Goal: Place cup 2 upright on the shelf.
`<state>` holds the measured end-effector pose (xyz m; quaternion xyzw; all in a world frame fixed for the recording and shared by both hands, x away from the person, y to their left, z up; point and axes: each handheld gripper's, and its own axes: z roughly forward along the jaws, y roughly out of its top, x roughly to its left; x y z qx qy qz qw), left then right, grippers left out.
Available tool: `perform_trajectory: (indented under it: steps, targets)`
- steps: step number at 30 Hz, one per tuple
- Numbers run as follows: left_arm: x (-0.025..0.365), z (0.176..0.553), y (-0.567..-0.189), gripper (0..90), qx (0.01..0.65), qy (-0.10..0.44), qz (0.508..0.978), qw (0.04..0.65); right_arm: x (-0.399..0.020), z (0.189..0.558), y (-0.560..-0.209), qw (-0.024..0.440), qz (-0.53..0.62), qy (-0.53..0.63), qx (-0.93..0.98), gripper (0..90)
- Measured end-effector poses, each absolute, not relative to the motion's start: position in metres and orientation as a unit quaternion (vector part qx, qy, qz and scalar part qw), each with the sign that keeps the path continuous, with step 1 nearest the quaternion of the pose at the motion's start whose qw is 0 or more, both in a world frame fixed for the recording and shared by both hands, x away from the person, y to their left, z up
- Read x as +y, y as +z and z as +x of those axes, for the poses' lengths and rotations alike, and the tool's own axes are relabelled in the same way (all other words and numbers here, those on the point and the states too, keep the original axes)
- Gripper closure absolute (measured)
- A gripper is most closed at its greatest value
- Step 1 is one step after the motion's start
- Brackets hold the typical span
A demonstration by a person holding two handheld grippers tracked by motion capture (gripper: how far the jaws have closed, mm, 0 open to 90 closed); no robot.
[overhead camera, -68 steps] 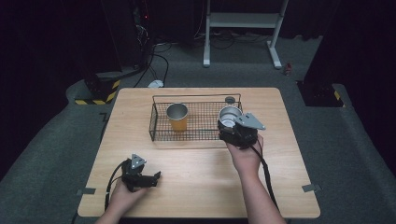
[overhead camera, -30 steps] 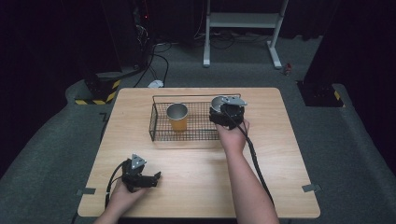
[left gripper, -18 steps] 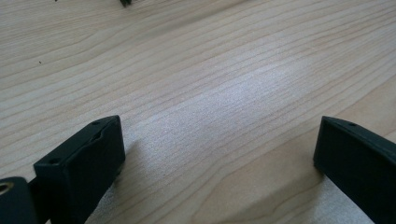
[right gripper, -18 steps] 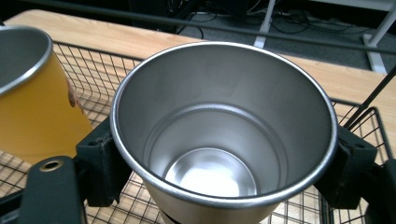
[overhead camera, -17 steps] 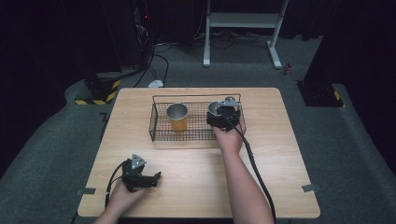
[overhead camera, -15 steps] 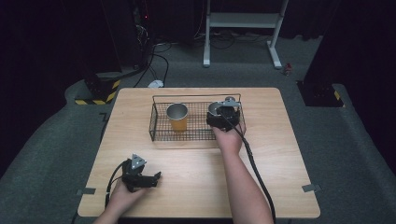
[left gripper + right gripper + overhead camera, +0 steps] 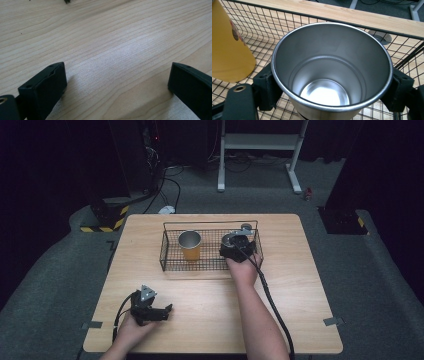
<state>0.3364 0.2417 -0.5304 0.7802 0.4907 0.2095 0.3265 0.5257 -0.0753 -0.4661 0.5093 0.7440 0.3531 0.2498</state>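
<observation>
Wooden table [image 7: 295, 285] with a wire basket [image 7: 170, 245] at its far middle; the right gripper [image 7: 236, 249] lowers a steel cup [image 7: 332, 72] into the basket's right end.

Right gripper's jaws are clamped on the steel cup's sides below the rim, cup upright and mouth up, just beside the yellow cup [image 7: 190, 245] standing in the basket's left half (whether the steel cup's base touches the mesh cannot be told). Likely faults: a jaw or the cup's rim snagging the basket's far or right wire wall, or a sideways drift knocking the yellow cup over. Open room lies between the two cups and above the basket. Left gripper [image 7: 161, 312] rests near the table's front left, jaws apart, holding nothing, with bare wood ahead.
</observation>
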Motion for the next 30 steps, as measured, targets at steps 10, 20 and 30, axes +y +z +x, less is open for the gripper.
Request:
perform_trajectory:
  steps: [10, 20, 30]
  targets:
    - [0.2418, 0.3365, -0.5304, 2.3, 0.491, 0.209, 0.78, 0.326, -0.0719, 0.5281, -0.4701, 0.244, 0.512, 0.346, 0.748, 18.4]
    - [0.2417, 0.3365, -0.5304, 2.3, 0.491, 0.209, 0.78, 0.326, -0.0689, 0.5305, -0.4717, 0.242, 0.509, 0.337, 0.754, 18.4]
    - [0.2418, 0.3365, -0.5304, 2.3, 0.491, 0.21, 0.78, 0.326, -0.0675, 0.533, -0.4724, 0.239, 0.511, 0.333, 0.756, 18.4]
